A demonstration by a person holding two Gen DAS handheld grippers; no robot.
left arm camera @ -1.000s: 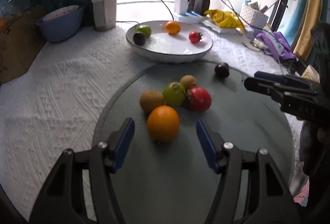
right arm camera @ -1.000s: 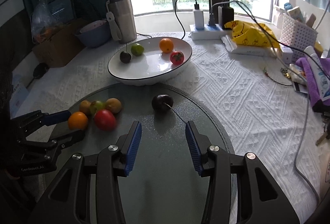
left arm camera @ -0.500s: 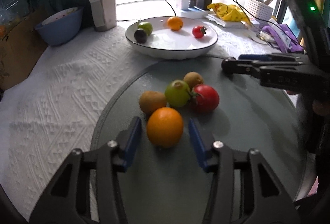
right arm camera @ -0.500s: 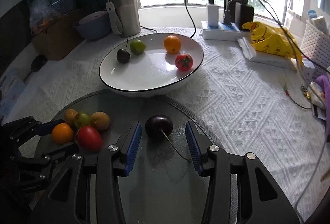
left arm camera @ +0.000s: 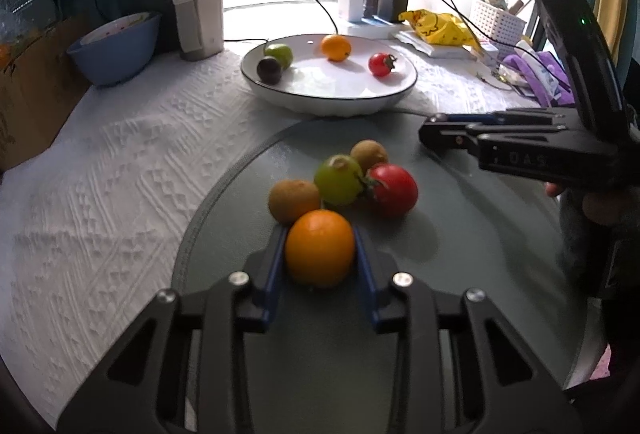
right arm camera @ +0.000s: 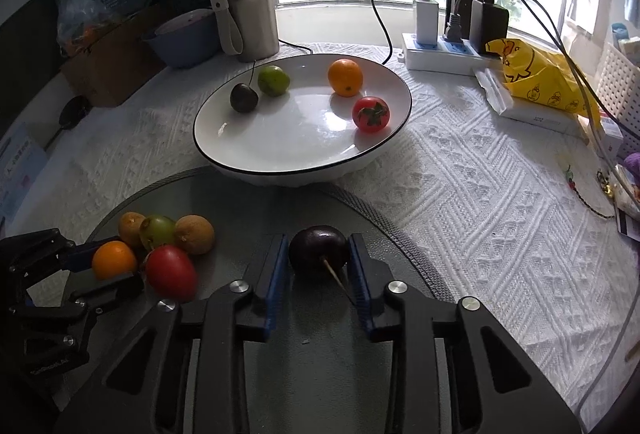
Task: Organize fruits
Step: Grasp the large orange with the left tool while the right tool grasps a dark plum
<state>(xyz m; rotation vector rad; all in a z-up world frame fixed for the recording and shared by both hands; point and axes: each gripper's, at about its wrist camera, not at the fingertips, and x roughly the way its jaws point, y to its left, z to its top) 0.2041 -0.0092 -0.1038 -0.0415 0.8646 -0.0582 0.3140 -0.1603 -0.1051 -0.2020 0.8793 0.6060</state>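
On the round grey glass mat [left arm camera: 460,254], my left gripper [left arm camera: 318,234] has its blue pads against both sides of an orange [left arm camera: 320,248], and its jaws are still closing. Just beyond it cluster two brown kiwis [left arm camera: 294,200], a green fruit [left arm camera: 338,180] and a red tomato [left arm camera: 392,188]. My right gripper [right arm camera: 318,240] is shut on a dark cherry [right arm camera: 318,250] with a stem, which rests on the mat. Behind stands a white plate [right arm camera: 248,166] holding a cherry, a green fruit, an orange and a tomato. In the left wrist view the right gripper [left arm camera: 426,134] hides its cherry.
A steel tumbler [left arm camera: 202,6] and a blue bowl [left arm camera: 116,52] stand at the back left beside a cardboard box. A power strip [right arm camera: 440,50] with chargers and cables, a yellow bag [right arm camera: 536,74] and a white basket crowd the back right. A white textured cloth covers the table.
The left jaws have closed in from wide apart onto the orange. My right gripper has come forward around the dark cherry and shut on it.
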